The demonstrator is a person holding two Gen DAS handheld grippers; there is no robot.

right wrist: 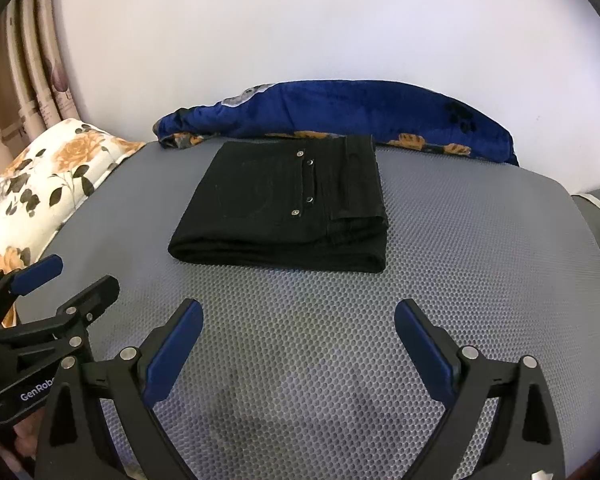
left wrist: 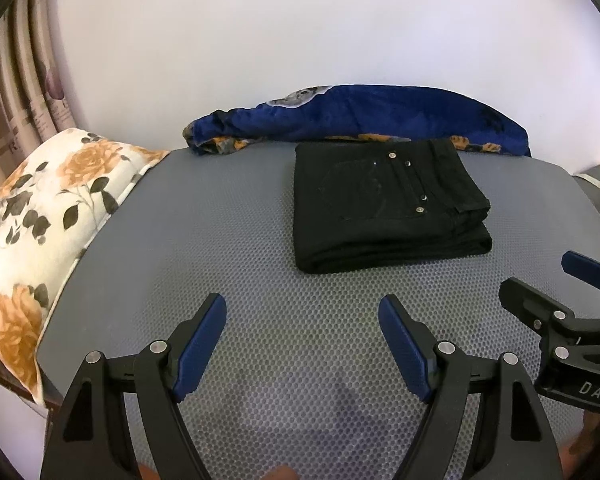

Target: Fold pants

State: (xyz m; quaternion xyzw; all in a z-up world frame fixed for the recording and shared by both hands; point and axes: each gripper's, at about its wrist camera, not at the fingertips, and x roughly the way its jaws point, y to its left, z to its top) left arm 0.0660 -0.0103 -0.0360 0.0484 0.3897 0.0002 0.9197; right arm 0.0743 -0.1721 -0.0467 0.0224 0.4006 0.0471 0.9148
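Soft, even light — sharp centre, edges bent, perhaps slightly blurred.

I see a plain white wall (left wrist: 300, 32) across the top, beige curtains (left wrist: 20, 80) at upper left, a floral pillow (left wrist: 40, 208) at left, and a grey dotted mat (left wrist: 220, 240) below.

One folded black pants (left wrist: 384, 208), two tools, left tool (left wrist: 302, 320), right tool (right wrist: 298, 324), one floral pillow (left wrist: 40, 208), one blue blanket (left wrist: 380, 116), one grey mat (left wrist: 220, 240)

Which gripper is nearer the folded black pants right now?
Right gripper, slightly: directly before the folded black pants. Left gripper sits beside it, off their left end. Both open, touching nothing.
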